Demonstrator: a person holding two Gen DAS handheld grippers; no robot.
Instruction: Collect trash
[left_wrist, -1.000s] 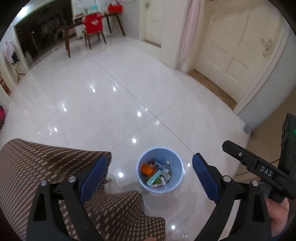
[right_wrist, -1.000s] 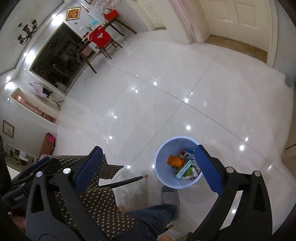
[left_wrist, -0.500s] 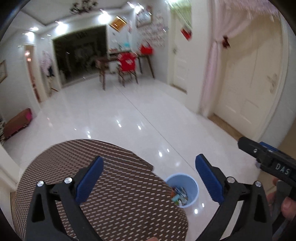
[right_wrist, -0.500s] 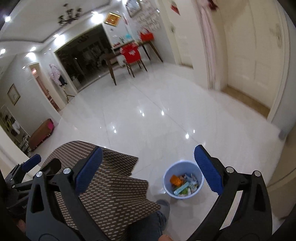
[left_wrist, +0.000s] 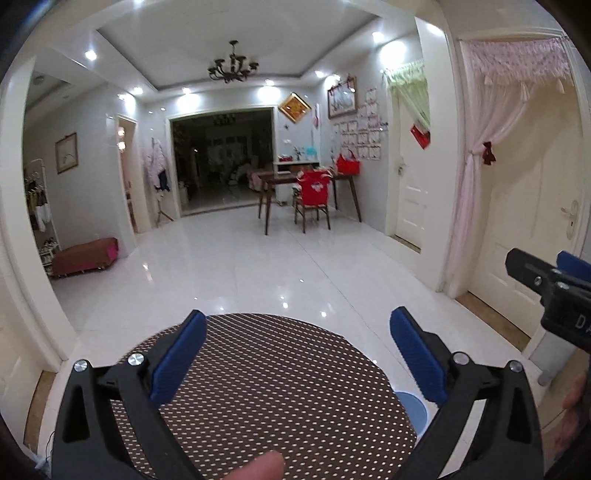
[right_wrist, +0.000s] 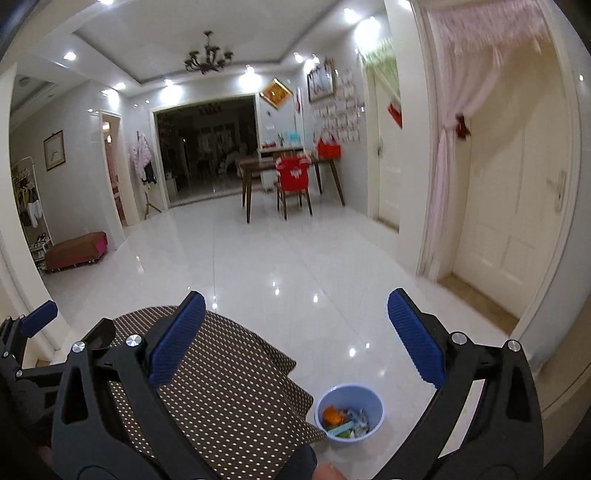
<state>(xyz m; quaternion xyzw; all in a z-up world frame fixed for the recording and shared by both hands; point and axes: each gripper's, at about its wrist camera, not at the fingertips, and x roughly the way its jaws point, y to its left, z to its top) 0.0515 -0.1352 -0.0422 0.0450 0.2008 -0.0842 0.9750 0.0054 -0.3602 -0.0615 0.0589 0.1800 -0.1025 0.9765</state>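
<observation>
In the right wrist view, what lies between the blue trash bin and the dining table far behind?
Only bare glossy white floor lies between the blue trash bin and the dining table, as the right wrist view shows.

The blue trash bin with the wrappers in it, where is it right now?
In the right wrist view the blue trash bin stands on the white tiled floor, low and right of centre, beside the brown dotted cushion.

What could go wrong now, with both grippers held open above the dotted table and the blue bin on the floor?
1. The blue bin stands close beside the dotted table, whose edge partly hides it in the left view; a later drop could miss it.
2. The bin sits on glossy floor near a person's leg, so a foot might knock it over and spill the trash.
3. The left gripper and right gripper are near together and could bump.
</observation>
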